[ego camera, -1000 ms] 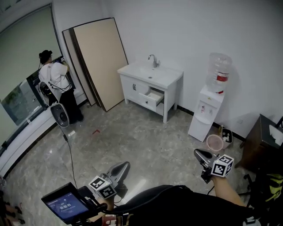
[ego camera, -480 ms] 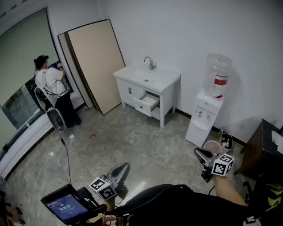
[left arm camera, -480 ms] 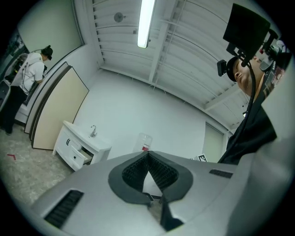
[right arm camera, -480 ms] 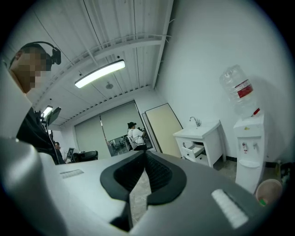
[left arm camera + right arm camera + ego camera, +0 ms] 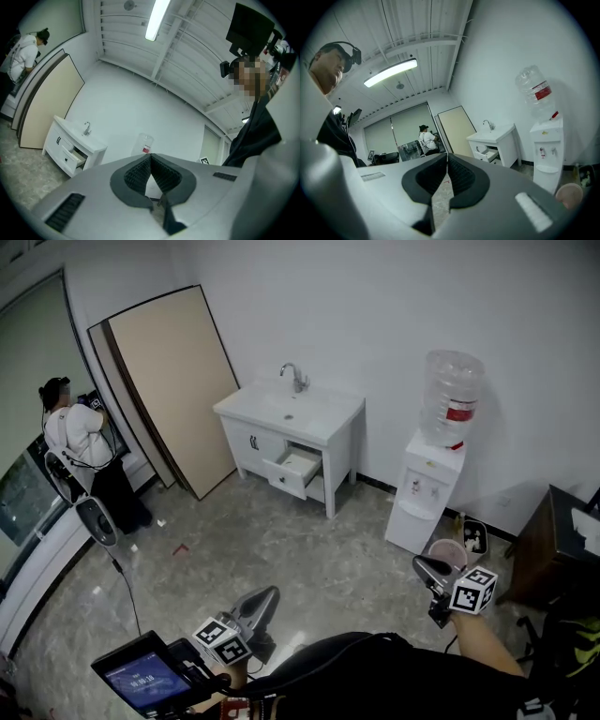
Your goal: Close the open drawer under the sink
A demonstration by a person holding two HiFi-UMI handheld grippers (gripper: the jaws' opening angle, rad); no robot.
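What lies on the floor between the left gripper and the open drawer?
Only bare floor, up to the drawer; the head view shows it.

The sink cabinet [image 5: 247, 440] and its open drawer [image 5: 289, 476] are white, the tap [image 5: 294, 377] silver. The floor [image 5: 309, 545] is grey, veined like marble. The leaning board [image 5: 169, 381] is beige with a dark edge. A white water dispenser [image 5: 422, 495] carries a clear bottle [image 5: 450, 390] with a red label. The left hand-held gripper [image 5: 266, 595] and right hand-held gripper [image 5: 421, 565] are grey with black ribbed pads; their cubes bear black-and-white squares.
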